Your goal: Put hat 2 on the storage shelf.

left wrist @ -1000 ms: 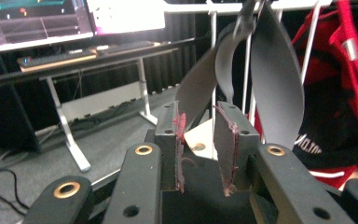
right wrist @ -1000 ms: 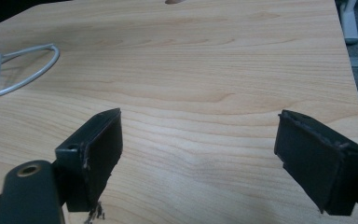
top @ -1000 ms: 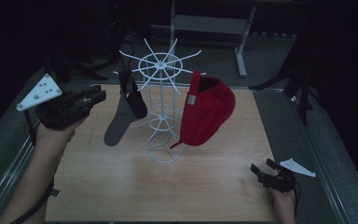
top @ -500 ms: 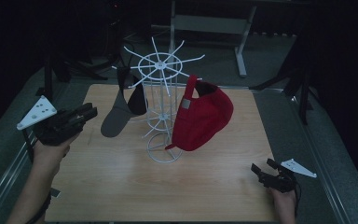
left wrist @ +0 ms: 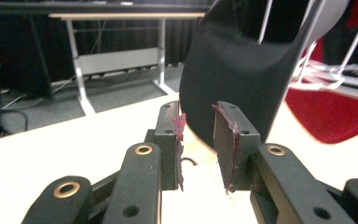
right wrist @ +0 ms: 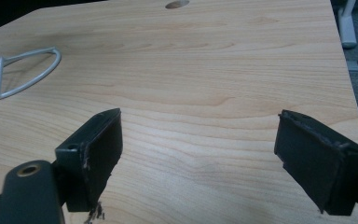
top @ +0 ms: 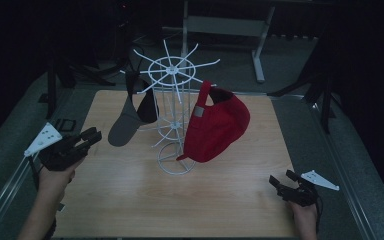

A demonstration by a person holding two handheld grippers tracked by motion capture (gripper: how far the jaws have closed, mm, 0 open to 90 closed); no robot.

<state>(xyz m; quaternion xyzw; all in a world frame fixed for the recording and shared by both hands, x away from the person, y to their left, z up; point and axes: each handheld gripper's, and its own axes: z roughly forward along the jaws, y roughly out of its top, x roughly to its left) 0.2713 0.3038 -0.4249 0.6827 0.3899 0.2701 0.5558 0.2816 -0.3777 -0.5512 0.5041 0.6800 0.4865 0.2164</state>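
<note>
A white wire rack [top: 172, 117] stands mid-table. A red cap [top: 219, 129] hangs on its right side. On its left hangs a black cap with a grey brim [top: 130, 117]. My left gripper [top: 94, 136] hovers at the table's left edge, apart from the black cap and pointing at it. In the left gripper view the left gripper [left wrist: 196, 126] has a narrow gap between its pads and nothing in it. The black cap [left wrist: 242, 70] hangs just beyond, with the red cap [left wrist: 326, 116] behind. My right gripper [top: 279, 181], at the front right, is wide open [right wrist: 200, 140] over bare wood.
The wooden table [top: 130, 200] ends close to both hands. The rack's ring base [right wrist: 23, 70] lies left of the right gripper. A metal desk frame [top: 225, 25] and dark stands [top: 322, 95] sit beyond the table.
My left gripper has drawn back down and left, away from the black cap. The rack and caps have turned slightly. The right gripper has stayed put.
</note>
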